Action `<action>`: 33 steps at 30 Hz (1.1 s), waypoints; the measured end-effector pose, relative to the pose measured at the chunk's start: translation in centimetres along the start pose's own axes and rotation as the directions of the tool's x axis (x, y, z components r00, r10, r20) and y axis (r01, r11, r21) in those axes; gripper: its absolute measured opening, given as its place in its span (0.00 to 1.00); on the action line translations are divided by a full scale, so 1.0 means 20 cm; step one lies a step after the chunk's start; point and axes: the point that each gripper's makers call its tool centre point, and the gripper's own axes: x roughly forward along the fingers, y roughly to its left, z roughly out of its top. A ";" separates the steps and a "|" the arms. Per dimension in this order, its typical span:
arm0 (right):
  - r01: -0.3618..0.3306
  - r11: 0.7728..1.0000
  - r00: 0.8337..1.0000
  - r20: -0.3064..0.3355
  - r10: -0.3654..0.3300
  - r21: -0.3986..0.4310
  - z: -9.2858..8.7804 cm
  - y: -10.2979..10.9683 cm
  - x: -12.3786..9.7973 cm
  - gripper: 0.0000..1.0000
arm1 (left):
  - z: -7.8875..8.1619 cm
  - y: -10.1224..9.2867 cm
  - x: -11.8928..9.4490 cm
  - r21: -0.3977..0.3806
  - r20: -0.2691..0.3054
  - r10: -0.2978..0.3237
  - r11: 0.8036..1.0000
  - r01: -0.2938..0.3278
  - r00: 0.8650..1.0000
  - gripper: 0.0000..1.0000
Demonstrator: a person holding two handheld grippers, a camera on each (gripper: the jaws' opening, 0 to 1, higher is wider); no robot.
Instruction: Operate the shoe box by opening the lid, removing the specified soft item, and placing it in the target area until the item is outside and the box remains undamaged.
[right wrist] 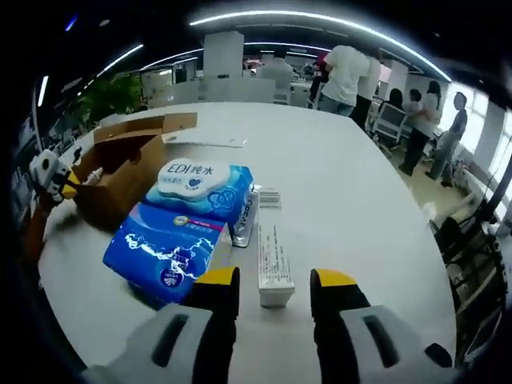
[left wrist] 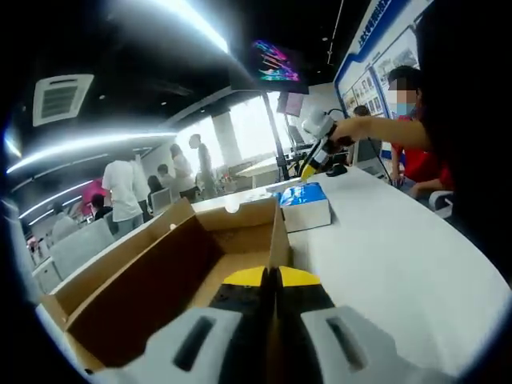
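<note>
While my left tongs (left wrist: 270, 282) sat closed, their yellow tips pinched on the near wall of the open cardboard shoe box (left wrist: 152, 276), the left gripper view looked along the white surface (left wrist: 384, 256). Beyond the box's far corner lay a blue soft pack (left wrist: 304, 196), already outside the box. Farther off, a person in red reached over the surface.

My right tongs (right wrist: 274, 282) stood open and held nothing. Between their tips, just ahead, lay a small white carton (right wrist: 274, 264). To its left sat two blue soft packs side by side, the nearer a dark blue tissue pack (right wrist: 166, 250), the farther a wipes pack (right wrist: 198, 186) with a white oval label. Past them stood the brown box, and beside it the other tongs (right wrist: 50, 178). People stood at the room's far end.

I judged the risk to be the thin cardboard: with the left tongs clamped on the wall, any pull or twist could crease or tear it, or drag the box across the surface.
</note>
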 end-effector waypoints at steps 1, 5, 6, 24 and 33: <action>-0.002 1.000 1.000 -0.002 0.002 0.000 0.00 0.00 0.00 0.27 | 0.00 0.00 0.00 0.000 0.000 0.000 1.000 0.000 1.000 0.04; -0.001 1.000 1.000 0.002 0.001 -0.004 0.01 0.01 0.00 0.19 | 0.01 0.01 0.00 0.000 0.000 0.000 1.000 0.000 1.000 0.04; -0.005 1.000 1.000 -0.001 0.005 0.001 0.01 0.01 0.01 0.19 | 0.01 0.01 0.00 0.000 0.000 0.000 1.000 0.000 1.000 0.04; -0.018 0.996 1.000 -0.007 0.019 0.088 0.02 0.09 0.03 0.18 | 0.01 0.00 -0.01 0.000 0.001 -0.002 1.000 0.002 1.000 0.04; -0.025 0.995 1.000 -0.007 0.026 0.098 0.01 0.09 0.03 0.18 | -0.01 0.00 -0.01 0.001 0.001 -0.004 1.000 0.004 1.000 0.04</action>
